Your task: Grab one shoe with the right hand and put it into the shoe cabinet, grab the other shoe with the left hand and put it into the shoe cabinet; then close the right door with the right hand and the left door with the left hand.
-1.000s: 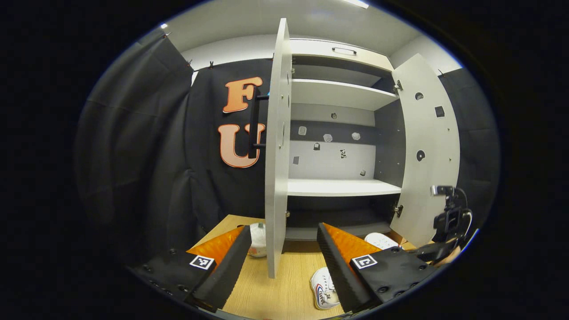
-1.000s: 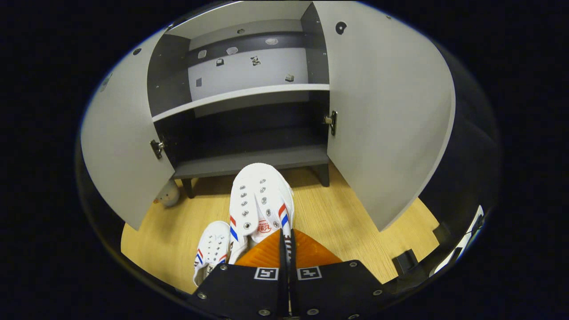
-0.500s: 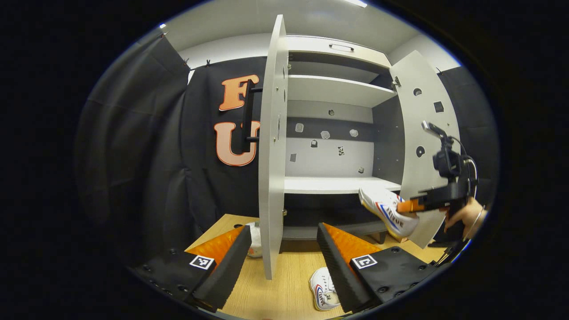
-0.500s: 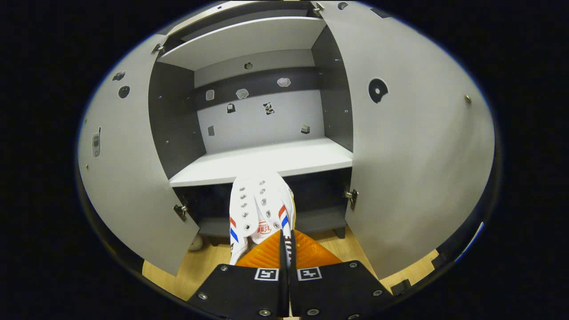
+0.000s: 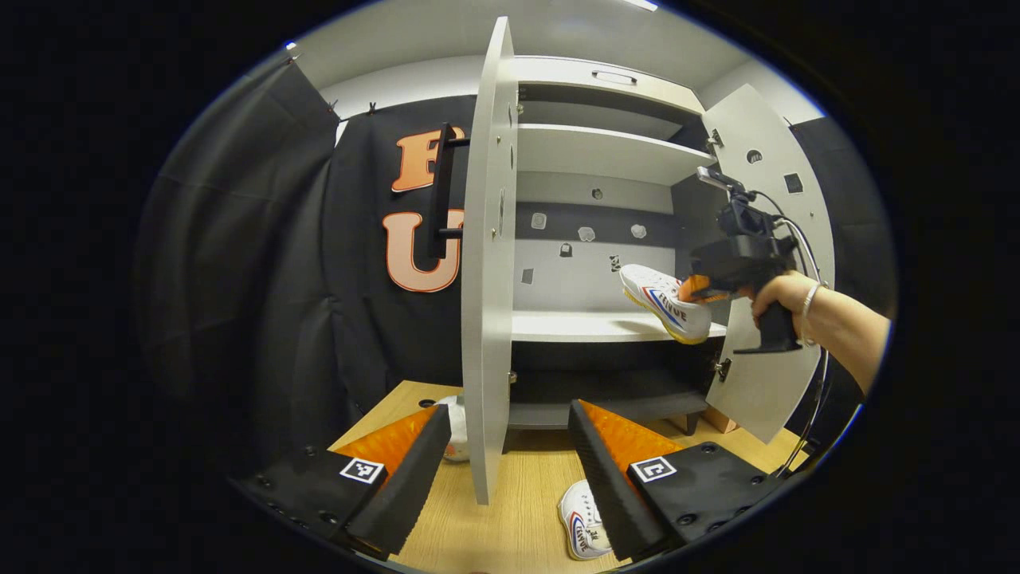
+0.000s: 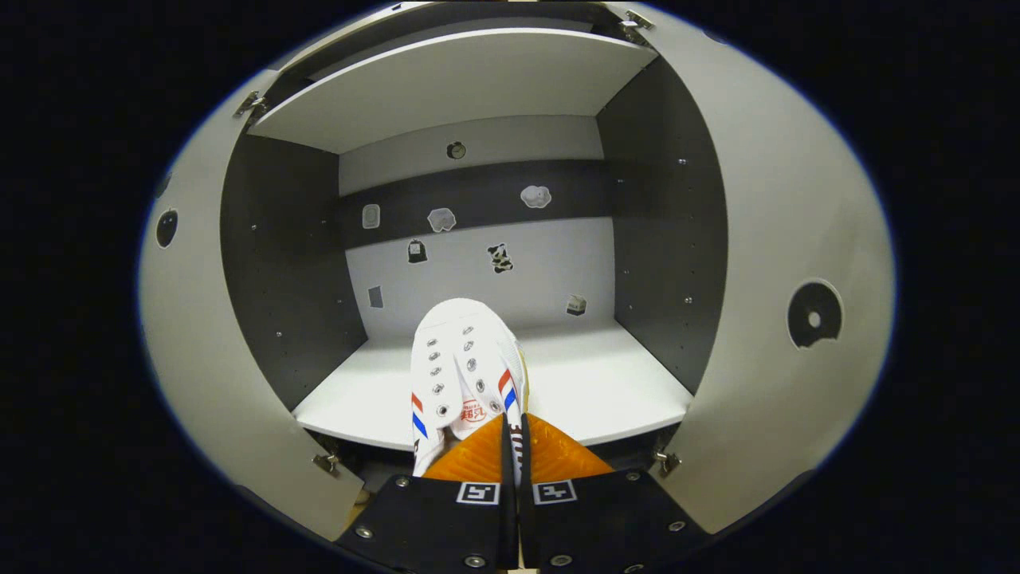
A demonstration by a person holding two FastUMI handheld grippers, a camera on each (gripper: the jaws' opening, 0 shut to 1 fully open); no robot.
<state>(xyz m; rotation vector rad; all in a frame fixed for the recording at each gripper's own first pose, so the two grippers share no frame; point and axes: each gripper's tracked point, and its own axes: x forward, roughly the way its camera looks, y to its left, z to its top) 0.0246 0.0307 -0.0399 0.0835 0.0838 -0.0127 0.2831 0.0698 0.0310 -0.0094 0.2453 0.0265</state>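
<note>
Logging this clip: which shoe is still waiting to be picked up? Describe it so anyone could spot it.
Start at the tall grey shoe cabinet with both doors open. On the light wooden floor before it lies a white canvas shoe with red and blue stripes. Its twin is pinched in the right gripper, over the white shelf.

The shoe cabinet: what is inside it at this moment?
Inside the shoe cabinet the white middle shelf is bare; the shoe, gripped at its heel by the right gripper, hangs over its front edge. Small stickers dot the back panel. The dark bottom compartment is too shadowed to judge.
</note>
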